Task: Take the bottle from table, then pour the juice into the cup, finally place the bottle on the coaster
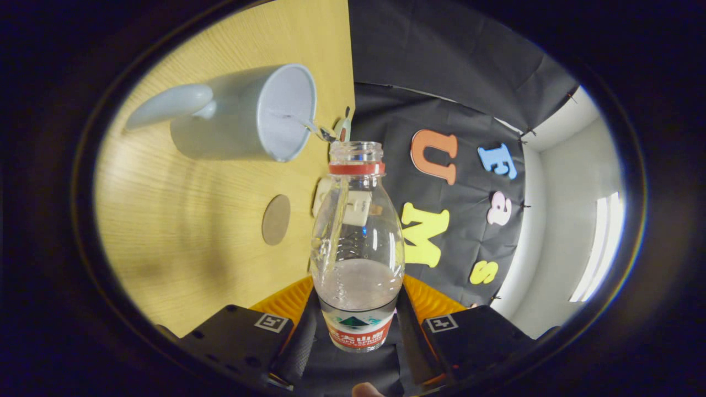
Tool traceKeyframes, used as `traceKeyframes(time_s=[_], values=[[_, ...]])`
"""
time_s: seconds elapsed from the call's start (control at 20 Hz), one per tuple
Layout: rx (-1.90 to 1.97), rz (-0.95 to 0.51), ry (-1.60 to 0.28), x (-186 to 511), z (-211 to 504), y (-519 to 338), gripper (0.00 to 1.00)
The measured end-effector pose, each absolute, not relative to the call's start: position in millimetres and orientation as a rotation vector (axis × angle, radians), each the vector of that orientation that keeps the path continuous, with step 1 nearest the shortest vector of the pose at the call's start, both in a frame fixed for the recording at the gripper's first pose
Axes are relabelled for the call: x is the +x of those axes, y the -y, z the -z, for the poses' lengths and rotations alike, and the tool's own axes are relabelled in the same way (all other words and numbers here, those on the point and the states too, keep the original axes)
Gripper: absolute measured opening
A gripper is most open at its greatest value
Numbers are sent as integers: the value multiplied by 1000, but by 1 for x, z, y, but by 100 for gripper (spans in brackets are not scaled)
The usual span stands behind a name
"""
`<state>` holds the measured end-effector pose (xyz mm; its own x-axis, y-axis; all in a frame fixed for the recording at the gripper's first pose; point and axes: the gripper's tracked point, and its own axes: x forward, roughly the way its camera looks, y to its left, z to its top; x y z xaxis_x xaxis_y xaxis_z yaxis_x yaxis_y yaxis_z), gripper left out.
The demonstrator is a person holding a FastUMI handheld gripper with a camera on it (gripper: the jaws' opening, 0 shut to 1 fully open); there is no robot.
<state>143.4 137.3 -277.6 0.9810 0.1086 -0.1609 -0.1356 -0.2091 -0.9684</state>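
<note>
Now | tongs (357,325) pinching bottle (357,242) | wooden table (193,231): cup (248,113), coaster (276,219) | white wall (557,220)

Gripper (357,325) rolled hard sideways, so desk (182,242) runs vertical past one finger and booth wall past the other. Both fingers (300,331) closed in on bottle (357,253), pressing its lower body from either side at label height; bottle sits centred btwn them, neck pointing fwd along finger axis. Square marker on top of each finger block. Fingertip of person's hand (367,390) just peeks in behind gripper base, under the bottle bottom.
</note>
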Motion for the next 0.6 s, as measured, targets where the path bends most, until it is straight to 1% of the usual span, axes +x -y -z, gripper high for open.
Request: traceKeyframes(time_s=[0.6], values=[[-1815,-220,4,140,266,-145,76]])
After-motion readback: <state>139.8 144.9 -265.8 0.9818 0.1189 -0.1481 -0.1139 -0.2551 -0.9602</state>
